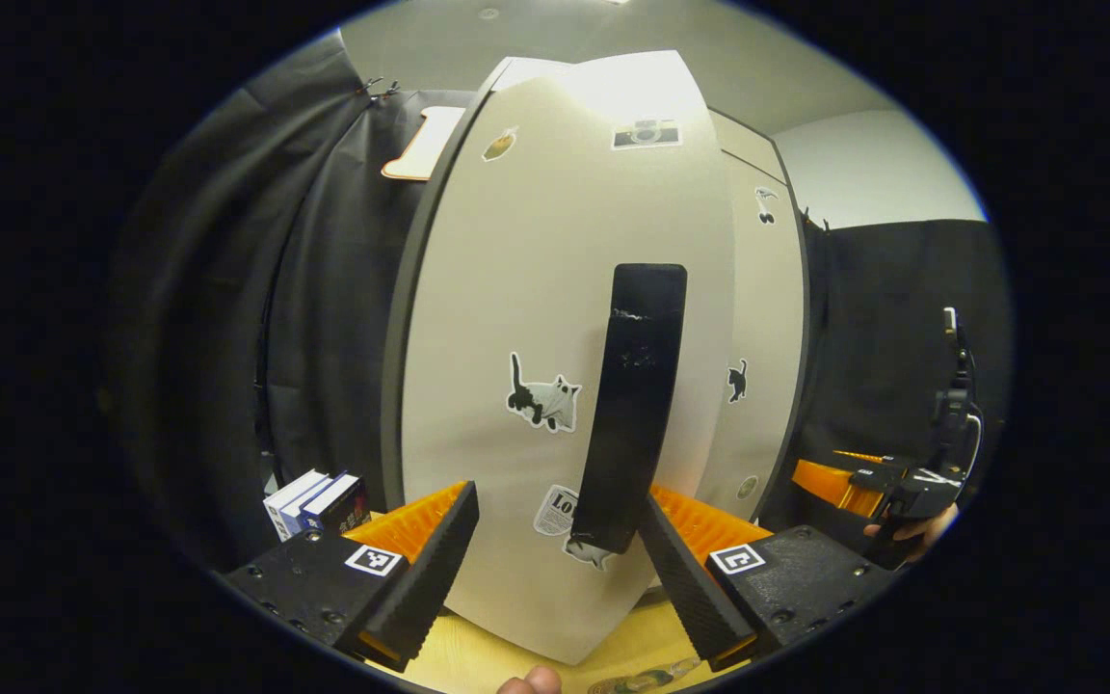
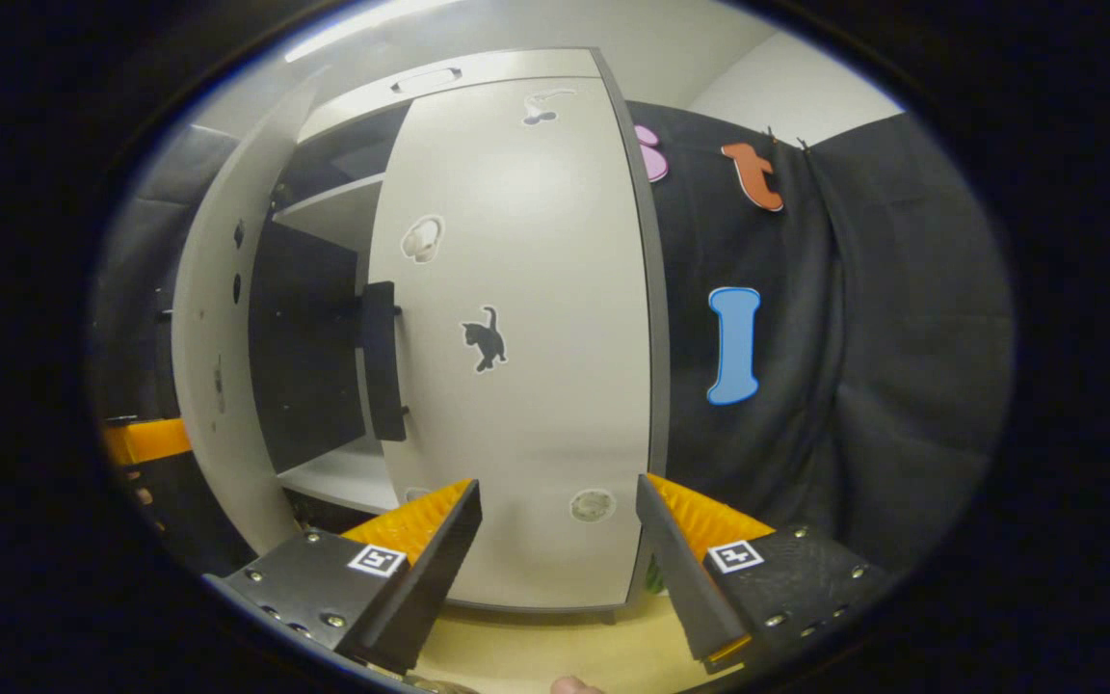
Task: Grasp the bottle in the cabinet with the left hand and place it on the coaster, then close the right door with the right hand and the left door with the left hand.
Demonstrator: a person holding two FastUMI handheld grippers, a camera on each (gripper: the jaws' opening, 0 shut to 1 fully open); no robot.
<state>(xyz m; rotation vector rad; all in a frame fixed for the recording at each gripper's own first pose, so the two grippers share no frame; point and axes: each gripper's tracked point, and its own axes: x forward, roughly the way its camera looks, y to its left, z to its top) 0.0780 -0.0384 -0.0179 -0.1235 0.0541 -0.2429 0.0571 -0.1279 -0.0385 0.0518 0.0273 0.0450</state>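
Closing the left door [image 1: 516,318] looks to be the step in hand. In the left gripper view the left gripper [image 1: 555,549] sits right up at that door's outer face, fingers spread wide with nothing between them, the door's long black handle [image 1: 637,405] rising just above the gap. In the right gripper view the right door [image 2: 516,337] appears shut or nearly so, while the left door stands swung out at the left with dark shelves [image 2: 324,318] showing behind it; the right gripper [image 2: 555,554] hangs off the right door, also spread and empty.

To do it well, I judge: press flat on the panel near the handle, far from the hinge edge, push steadily along the door's arc, and ease off as it meets the frame so it doesn't bounce back. Keep the right gripper clear of the closing gap.

Bottle: a small clear shape at the bottom edge of the left gripper view [image 1: 647,678] may be it, lying on the wooden tabletop [image 1: 478,646]; too cut off to be sure. I cannot make out the coaster.

Count: two doors, two handles (the other [image 2: 382,361] on the right door), two grippers, one stack of small books [image 1: 316,501] left of the cabinet, several stickers, among them a cat sticker [image 1: 543,397] on the left door.
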